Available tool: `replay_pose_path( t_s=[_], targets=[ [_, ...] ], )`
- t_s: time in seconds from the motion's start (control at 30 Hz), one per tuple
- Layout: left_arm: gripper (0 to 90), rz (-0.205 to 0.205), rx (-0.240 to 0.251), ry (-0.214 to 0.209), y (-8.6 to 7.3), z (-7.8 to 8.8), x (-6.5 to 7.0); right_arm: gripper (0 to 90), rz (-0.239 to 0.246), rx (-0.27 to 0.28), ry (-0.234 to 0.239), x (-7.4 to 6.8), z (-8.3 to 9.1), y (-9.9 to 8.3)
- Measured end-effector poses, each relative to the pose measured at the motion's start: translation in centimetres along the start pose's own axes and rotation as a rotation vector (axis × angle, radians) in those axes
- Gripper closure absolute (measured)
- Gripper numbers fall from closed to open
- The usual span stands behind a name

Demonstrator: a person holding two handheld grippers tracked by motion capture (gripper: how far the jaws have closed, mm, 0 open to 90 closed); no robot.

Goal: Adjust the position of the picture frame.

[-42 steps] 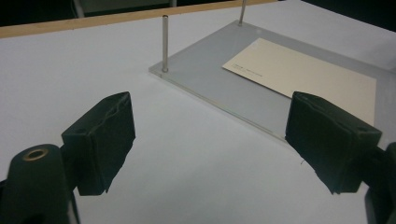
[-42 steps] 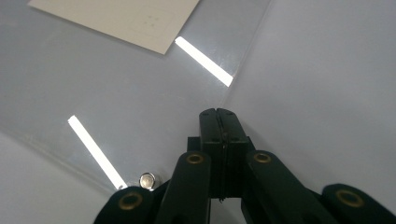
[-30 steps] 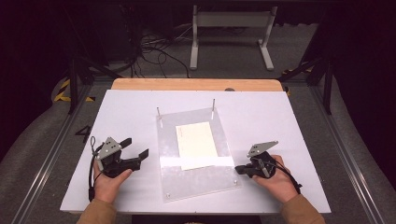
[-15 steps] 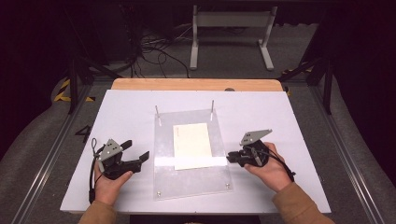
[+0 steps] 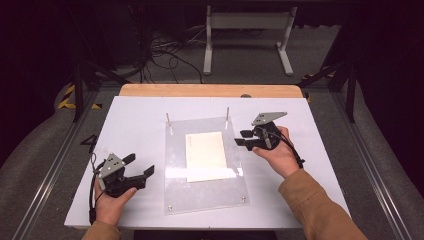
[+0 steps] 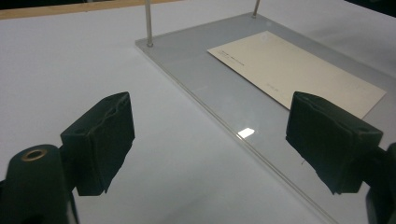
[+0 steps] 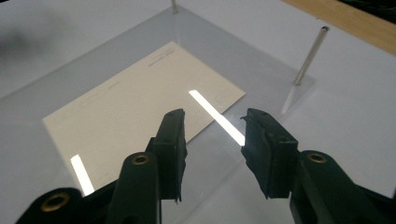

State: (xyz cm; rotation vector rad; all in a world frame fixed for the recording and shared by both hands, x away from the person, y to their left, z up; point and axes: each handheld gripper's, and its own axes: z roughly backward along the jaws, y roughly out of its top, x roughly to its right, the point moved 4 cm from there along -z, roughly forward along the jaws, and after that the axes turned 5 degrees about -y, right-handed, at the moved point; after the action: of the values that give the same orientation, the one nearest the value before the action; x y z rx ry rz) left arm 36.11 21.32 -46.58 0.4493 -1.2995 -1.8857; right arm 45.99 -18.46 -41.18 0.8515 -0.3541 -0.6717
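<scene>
Left hand-held gripper point(image 6: 210, 144) hovers over the white bench point(image 6: 70, 60), jaws spread wide with nothing between them. At two o'clock lies the clear acrylic sheet point(image 6: 224, 112), a cream card point(image 6: 299, 70) under it. Two thin metal posts point(image 6: 148, 23) rise up at twelve o'clock on its far edge.

A white table point(image 5: 130, 125) stands on grey carpet point(image 5: 40, 150), with cables point(image 5: 160, 50) and a white stand point(image 5: 247, 30) behind.

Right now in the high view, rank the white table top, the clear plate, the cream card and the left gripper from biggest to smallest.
1. white table top
2. clear plate
3. cream card
4. left gripper
The card and the left gripper look close in size; the gripper stands above the table, nearer the camera, so that last pair is unsure.
</scene>
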Motion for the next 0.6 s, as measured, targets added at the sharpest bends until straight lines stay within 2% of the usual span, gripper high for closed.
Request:
replay_pose_path(
  t_s=[0.07,0.33,0.43,0.6],
  targets=[
    [15.5,-0.001,0.000,0.001,0.0,0.0,0.0,56.4,-0.015,0.009,-0.002,0.3,-0.3,0.3],
    [15.8,0.000,0.007,-0.011,0.1,-0.2,0.0,48.8,-0.062,0.037,-0.057,3.2,-2.7,2.2],
    [15.8,0.002,0.008,-0.013,0.2,-0.3,0.0,45.5,-0.052,0.049,-0.095,4.2,-3.5,2.8],
    [15.9,0.002,0.008,-0.018,0.3,-0.4,0.0,43.8,-0.060,0.067,-0.118,5.3,-5.1,3.5]
  ],
)
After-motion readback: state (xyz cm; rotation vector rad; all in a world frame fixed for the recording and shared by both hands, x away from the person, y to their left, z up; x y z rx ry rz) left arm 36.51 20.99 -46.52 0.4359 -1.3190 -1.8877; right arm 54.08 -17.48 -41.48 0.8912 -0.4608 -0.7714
